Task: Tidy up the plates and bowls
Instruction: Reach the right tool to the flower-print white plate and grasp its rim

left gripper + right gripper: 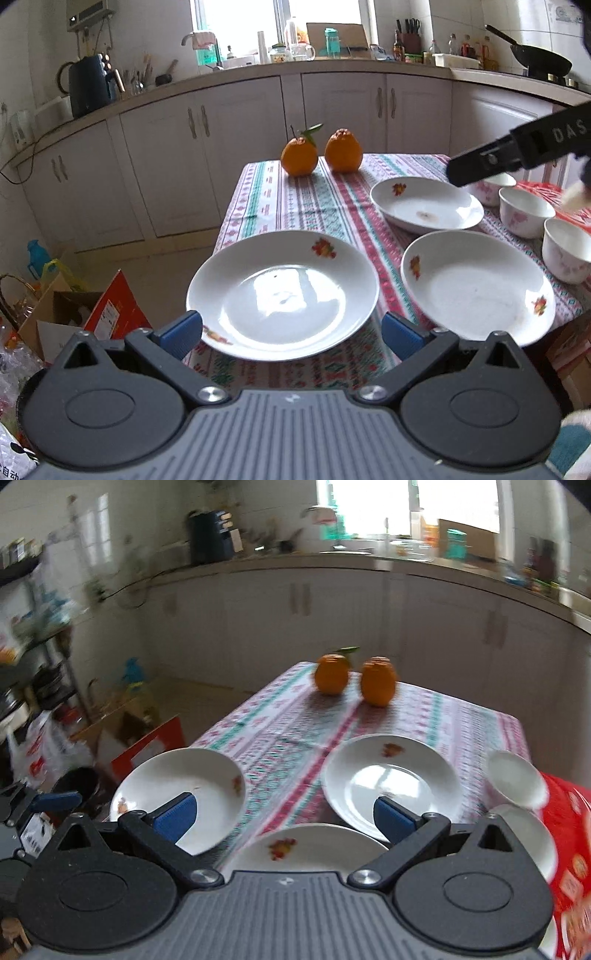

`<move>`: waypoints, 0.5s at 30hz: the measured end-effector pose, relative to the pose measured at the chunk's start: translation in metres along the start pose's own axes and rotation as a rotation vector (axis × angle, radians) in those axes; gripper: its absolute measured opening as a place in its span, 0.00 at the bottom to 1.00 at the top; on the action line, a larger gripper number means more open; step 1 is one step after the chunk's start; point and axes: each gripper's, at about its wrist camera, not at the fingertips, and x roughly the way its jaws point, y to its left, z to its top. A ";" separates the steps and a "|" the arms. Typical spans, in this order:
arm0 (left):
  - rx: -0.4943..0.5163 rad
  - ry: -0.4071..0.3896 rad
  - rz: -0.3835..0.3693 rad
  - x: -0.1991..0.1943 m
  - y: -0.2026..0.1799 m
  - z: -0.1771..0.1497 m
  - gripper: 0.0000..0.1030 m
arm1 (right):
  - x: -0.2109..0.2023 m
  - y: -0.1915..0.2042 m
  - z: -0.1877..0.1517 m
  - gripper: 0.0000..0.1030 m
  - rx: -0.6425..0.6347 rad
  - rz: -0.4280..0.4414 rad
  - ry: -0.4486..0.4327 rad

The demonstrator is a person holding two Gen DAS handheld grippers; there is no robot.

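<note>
Our left hand-held gripper [291, 332] has its blue pads spread wide apart and holds nothing; the near-left plate [282, 293] sits between them at lower centre of the left wrist view. That plate juts past the table [295, 195] edge at the left of the frame, over boxes on the floor, so a clumsy nudge from one pad could, we judge, tip it off before we grip it.

Our right hand-held gripper [284, 816] is also open and empty, hovering above the near-right plate [306, 845] at bottom centre of its view. The far plate [426, 203] lies right of centre, and three small bowls [526, 212] crowd the right edge, just beside the plates. The right wrist view is blurred, which suggests quick motion; coming down fast on glazed rims risks a slip or a knock against the bowls. The two oranges [321, 151] at upper centre are well apart from all this.
</note>
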 end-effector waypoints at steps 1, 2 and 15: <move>0.000 0.009 -0.008 0.002 0.005 -0.003 0.99 | 0.007 0.003 0.003 1.00 -0.019 0.014 0.012; 0.004 0.016 -0.017 0.004 0.008 -0.005 0.99 | 0.013 0.005 0.005 1.00 -0.033 0.023 0.022; 0.046 0.111 -0.125 0.037 0.041 -0.020 0.99 | 0.098 0.013 0.036 1.00 -0.111 0.205 0.224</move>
